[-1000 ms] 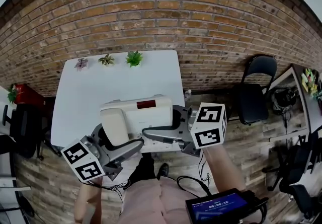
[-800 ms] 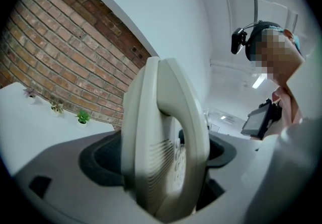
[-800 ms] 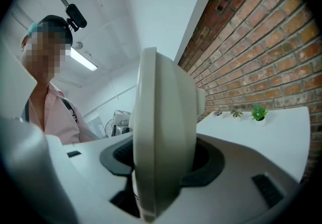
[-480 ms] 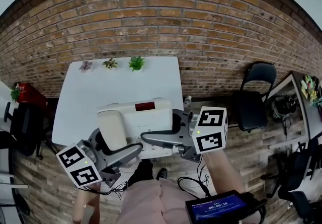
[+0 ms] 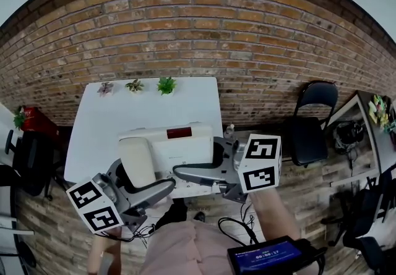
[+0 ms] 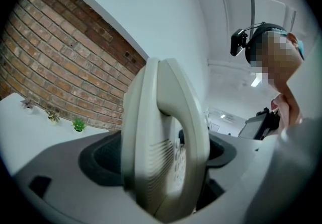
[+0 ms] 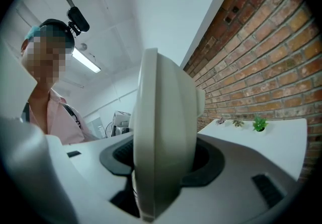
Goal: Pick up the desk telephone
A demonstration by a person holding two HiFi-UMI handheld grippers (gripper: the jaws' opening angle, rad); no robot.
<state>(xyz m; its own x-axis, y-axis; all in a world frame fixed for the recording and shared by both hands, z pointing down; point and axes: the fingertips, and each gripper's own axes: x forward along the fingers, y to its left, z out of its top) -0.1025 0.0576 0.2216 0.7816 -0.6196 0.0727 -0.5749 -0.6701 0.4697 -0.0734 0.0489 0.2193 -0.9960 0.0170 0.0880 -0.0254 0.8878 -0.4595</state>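
The cream desk telephone point(image 5: 167, 150), with its handset on the left and a dark red window on top, hangs above the white table point(image 5: 99, 125). My left gripper point(image 5: 145, 178) is shut on its left end and my right gripper point(image 5: 201, 159) on its right end. In the left gripper view the telephone point(image 6: 166, 142) stands edge-on between the grey jaws of the left gripper point(image 6: 161, 177). The right gripper view shows the telephone point(image 7: 163, 132) the same way in the right gripper point(image 7: 161, 177). Both pairs of pads press against its sides.
Three small potted plants point(image 5: 166, 85) line the table's far edge against the brick wall. A black chair point(image 5: 312, 119) stands to the right, another dark chair point(image 5: 28, 156) and a red object point(image 5: 34, 120) to the left. A lit screen point(image 5: 266, 255) hangs at the person's waist.
Both grippers have risen a little with the telephone held between them. The grip on it looks the same.
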